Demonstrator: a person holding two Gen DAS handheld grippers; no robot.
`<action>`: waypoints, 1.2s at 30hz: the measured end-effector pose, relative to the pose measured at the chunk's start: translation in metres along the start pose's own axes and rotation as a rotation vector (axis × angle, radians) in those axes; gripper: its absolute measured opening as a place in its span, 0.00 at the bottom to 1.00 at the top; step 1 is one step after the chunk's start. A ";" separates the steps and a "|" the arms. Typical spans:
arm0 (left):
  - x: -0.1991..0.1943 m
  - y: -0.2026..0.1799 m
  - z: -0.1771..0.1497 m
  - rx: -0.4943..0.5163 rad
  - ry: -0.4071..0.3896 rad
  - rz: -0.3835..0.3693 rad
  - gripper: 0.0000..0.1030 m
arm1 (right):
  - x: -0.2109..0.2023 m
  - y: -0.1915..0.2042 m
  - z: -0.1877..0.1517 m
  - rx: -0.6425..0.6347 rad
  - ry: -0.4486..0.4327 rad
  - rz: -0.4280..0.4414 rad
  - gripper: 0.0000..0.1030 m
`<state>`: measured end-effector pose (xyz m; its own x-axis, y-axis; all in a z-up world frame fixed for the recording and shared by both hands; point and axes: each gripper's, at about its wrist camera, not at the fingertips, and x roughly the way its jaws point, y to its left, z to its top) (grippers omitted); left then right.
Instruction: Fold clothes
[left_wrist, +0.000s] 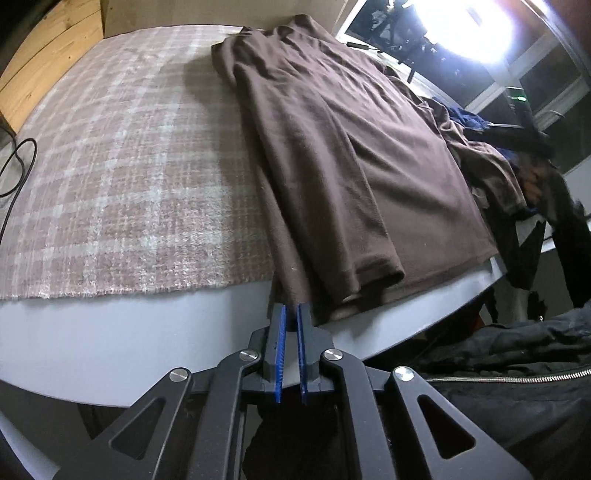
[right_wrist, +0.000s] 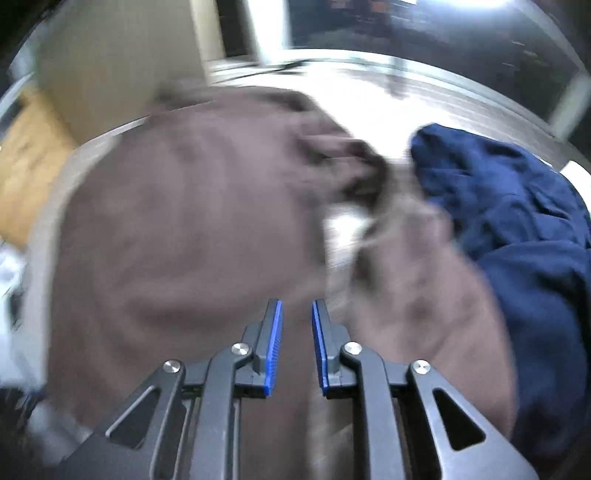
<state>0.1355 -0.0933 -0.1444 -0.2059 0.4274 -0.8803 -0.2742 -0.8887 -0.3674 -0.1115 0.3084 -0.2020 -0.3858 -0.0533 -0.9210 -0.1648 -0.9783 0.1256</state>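
Note:
A brown garment (left_wrist: 332, 147) lies lengthwise on the table, with one long side folded over its middle. Its near hem (left_wrist: 369, 273) reaches the table's front edge. My left gripper (left_wrist: 290, 307) is at the hem's left corner, its blue pads (left_wrist: 281, 332) close together with a bit of the brown cloth pinched at the tips. The right wrist view is blurred by motion. There my right gripper (right_wrist: 296, 302) hovers over brown cloth (right_wrist: 184, 221), jaws slightly apart and nothing held between them.
A pink plaid blanket (left_wrist: 118, 166) covers the white table (left_wrist: 110, 332). A blue garment (right_wrist: 517, 221) and other dark clothes (left_wrist: 517, 177) are piled at the right. A black cable (left_wrist: 18, 162) lies at the left, and a dark jacket (left_wrist: 517, 369) hangs below the table's edge.

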 end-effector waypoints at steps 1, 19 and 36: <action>0.001 0.002 0.001 -0.009 0.000 -0.005 0.04 | -0.005 0.022 -0.007 -0.036 0.007 0.051 0.17; 0.020 -0.014 0.006 0.040 -0.012 0.148 0.17 | 0.080 0.241 -0.099 -0.408 0.232 0.327 0.17; 0.032 -0.039 0.019 0.128 -0.023 0.063 0.02 | 0.074 0.242 -0.114 -0.338 0.233 0.446 0.03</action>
<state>0.1215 -0.0414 -0.1525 -0.2481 0.3763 -0.8927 -0.3770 -0.8863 -0.2689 -0.0766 0.0449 -0.2818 -0.1365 -0.4777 -0.8679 0.2795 -0.8590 0.4289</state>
